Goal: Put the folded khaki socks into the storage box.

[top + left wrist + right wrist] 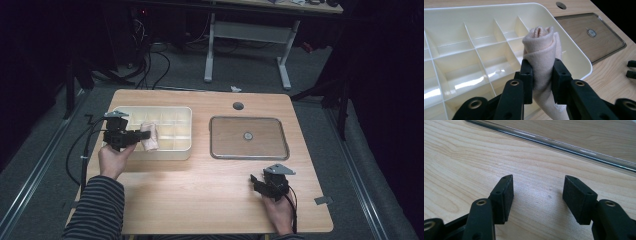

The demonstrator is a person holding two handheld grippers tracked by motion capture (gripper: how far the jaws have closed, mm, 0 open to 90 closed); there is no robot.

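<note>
A cream plastic organiser box (170,150) with several compartments (461,65) lies at the table's left. My left gripper (145,134) hovers over its near right part, shut on a rolled pale pink cloth (149,137) (544,52) that stands up between the jaws (541,80). A clear flat lid (248,137) with a round knob lies to the box's right; its rim (564,143) crosses the right gripper view. My right gripper (256,181) (537,195) rests low over bare wood near the table's front right, open with nothing between its pads.
The wooden table (200,195) has a round cable hole (238,106) at its far edge. Beyond it stands a white desk frame (247,45) on grey floor with cables. The other gripper's tips (631,68) show at the left gripper view's right edge.
</note>
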